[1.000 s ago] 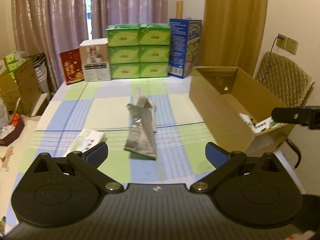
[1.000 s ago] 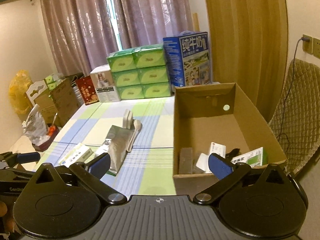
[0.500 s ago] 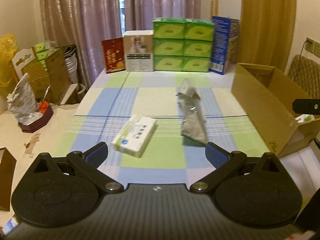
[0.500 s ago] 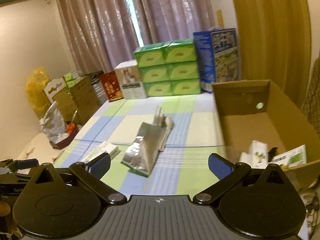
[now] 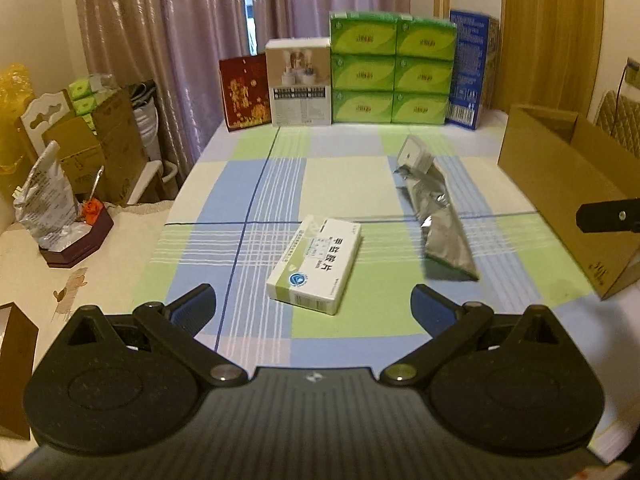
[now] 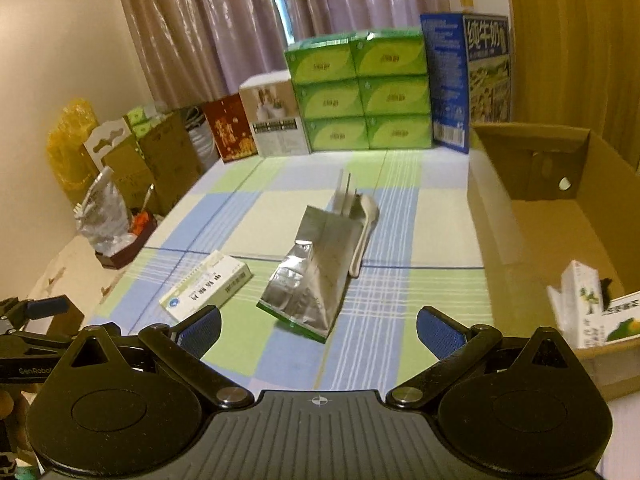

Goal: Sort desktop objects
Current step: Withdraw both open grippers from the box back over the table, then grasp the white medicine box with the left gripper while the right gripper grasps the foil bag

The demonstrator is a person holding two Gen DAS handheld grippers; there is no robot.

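Note:
A white medicine box [image 5: 316,264] lies on the checked tablecloth [image 5: 256,200], just ahead of my open, empty left gripper [image 5: 312,308]; it also shows in the right wrist view [image 6: 206,284]. A silver foil pouch [image 5: 442,224] lies to its right, with a white plastic piece [image 5: 414,156] at its far end. In the right wrist view the pouch [image 6: 316,264] lies ahead of my open, empty right gripper [image 6: 320,328], with a white spoon-like piece [image 6: 362,232] beside it. A cardboard box [image 6: 560,216] at the right holds small packages [image 6: 580,304].
Green tissue packs [image 5: 390,70], a blue milk carton [image 5: 468,68], a white box [image 5: 300,80] and a red box [image 5: 246,92] line the table's far edge. Cartons and a foil bag [image 5: 44,204] stand left of the table. The right gripper's finger [image 5: 608,216] juts in at the right.
Both grippers have swung left. The medicine box now sits centred ahead of the left gripper, and the pouch is centred ahead of the right. Both stay open.

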